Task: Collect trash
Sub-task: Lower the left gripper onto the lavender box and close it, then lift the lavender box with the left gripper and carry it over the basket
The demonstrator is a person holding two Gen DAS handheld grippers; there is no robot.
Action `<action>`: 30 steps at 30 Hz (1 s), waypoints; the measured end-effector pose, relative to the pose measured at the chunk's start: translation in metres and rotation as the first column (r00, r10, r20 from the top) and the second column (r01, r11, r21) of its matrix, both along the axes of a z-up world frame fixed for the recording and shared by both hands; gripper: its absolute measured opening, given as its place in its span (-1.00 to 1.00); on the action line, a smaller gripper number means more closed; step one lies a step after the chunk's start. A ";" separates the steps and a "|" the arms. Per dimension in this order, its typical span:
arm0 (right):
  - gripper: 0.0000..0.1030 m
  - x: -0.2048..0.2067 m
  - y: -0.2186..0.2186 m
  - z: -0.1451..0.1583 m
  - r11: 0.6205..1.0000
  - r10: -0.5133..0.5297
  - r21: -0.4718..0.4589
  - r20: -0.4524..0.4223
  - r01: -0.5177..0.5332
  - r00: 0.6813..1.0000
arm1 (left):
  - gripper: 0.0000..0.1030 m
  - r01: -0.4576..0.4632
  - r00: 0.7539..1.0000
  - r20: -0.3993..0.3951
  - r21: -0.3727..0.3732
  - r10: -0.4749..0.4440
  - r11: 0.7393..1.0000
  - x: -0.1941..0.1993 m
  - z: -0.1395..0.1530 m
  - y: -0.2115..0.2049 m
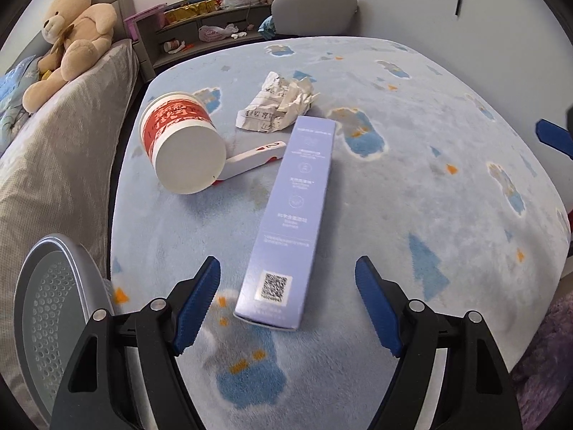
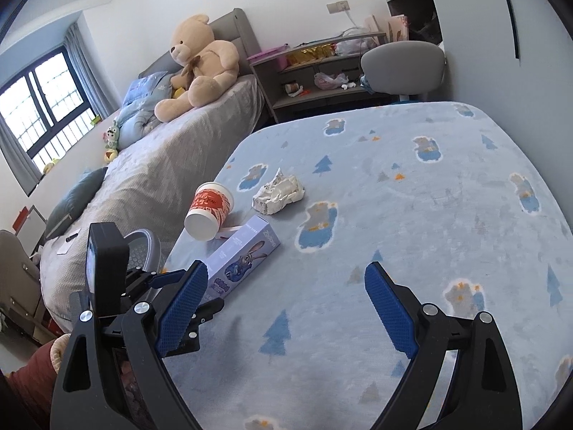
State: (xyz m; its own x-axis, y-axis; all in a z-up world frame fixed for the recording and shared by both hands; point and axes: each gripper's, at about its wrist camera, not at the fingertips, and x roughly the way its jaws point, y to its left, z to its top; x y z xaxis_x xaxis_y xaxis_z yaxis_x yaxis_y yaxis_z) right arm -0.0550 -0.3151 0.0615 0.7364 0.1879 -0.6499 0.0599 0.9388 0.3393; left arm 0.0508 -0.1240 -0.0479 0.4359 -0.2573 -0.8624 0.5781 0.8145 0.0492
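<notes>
trash: your paper cup (image 1: 182, 143) lies tipped, inside hidden, touching purple carton (image 1: 290, 222), crumpled paper (image 1: 277, 105) near | bin (image 1: 50, 315) left, contents unclear | surface: blue blanket (image 1: 429, 179), bed (image 2: 150, 179) beside | your left gripper (image 1: 288, 302) and right gripper (image 2: 286, 308) gape wide, empty

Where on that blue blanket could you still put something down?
The blanket is bare across its whole right side, right of the crumpled paper and purple box, and in front of the right gripper. It is crowded at the left edge, where the cup, paper and box lie together.
</notes>
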 end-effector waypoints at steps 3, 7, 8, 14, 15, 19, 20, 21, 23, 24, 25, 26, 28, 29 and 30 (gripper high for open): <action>0.70 -0.002 -0.004 0.002 1.000 -0.007 0.010 0.009 0.007 1.000 | 0.44 -0.027 1.000 -0.003 0.027 0.027 0.999 0.012 -0.004 -0.007; 0.70 -0.005 -0.007 0.005 1.000 -0.009 0.019 0.020 0.009 1.000 | 0.44 -0.026 1.000 -0.008 0.056 0.027 0.998 0.021 -0.009 -0.023; 0.70 -0.005 -0.007 0.005 1.000 -0.009 0.019 0.021 0.008 1.000 | 0.44 -0.018 1.000 -0.008 0.062 0.019 0.998 0.021 -0.010 -0.027; 0.70 -0.008 -0.008 0.007 1.000 -0.009 0.023 0.026 0.008 1.000 | 0.39 0.001 1.000 -0.009 0.095 0.000 0.995 0.021 -0.021 -0.045; 0.70 -0.008 -0.008 0.008 1.000 -0.009 0.024 0.027 0.009 1.000 | 0.32 -0.002 1.000 -0.012 0.094 0.003 0.996 0.022 -0.022 -0.046; 0.70 -0.008 -0.008 0.008 1.000 -0.010 0.023 0.024 0.010 1.000 | -0.16 -0.004 0.999 -0.042 0.054 0.007 0.999 0.022 -0.021 -0.045; 0.70 -0.008 -0.009 0.007 1.000 -0.011 0.023 0.022 0.010 1.000 | -0.25 0.001 0.999 -0.051 0.042 0.001 0.999 0.021 -0.020 -0.045; 0.70 -0.008 -0.009 0.007 1.000 -0.011 0.022 0.020 0.011 1.000 | -0.40 0.005 0.998 -0.056 0.037 -0.003 0.999 0.019 -0.020 -0.045; 0.70 -0.008 -0.009 0.006 1.000 -0.014 0.020 0.018 0.014 1.000 | -0.40 0.007 0.999 -0.050 0.040 -0.005 0.999 0.014 -0.019 -0.046; 0.70 -0.007 -0.009 0.006 1.000 -0.016 0.019 0.016 0.015 1.000 | -0.41 0.008 0.999 -0.050 0.037 -0.006 0.999 0.011 -0.019 -0.045; 0.70 -0.007 -0.010 0.005 1.000 -0.017 0.018 0.014 0.017 1.000 | -0.41 0.007 0.999 -0.052 0.030 -0.005 1.000 0.008 -0.019 -0.043; 0.70 -0.006 -0.010 0.005 1.000 -0.019 0.018 0.012 0.019 1.000 | -0.41 0.002 0.999 -0.053 0.021 -0.001 1.000 0.005 -0.018 -0.041; 0.70 -0.005 -0.010 0.003 1.000 -0.023 0.015 0.006 0.023 1.000 | -0.41 -0.013 0.999 -0.047 0.004 0.013 1.000 -0.003 -0.013 -0.034; 0.70 -0.005 -0.009 0.003 1.000 -0.024 0.012 0.003 0.024 1.000 | -0.41 -0.021 0.999 -0.039 -0.007 0.020 1.000 -0.007 -0.010 -0.029; 0.70 -0.004 -0.008 0.002 1.000 -0.025 0.009 0.002 0.025 1.000 | -0.41 -0.027 0.999 -0.030 -0.021 0.026 0.999 -0.011 -0.006 -0.025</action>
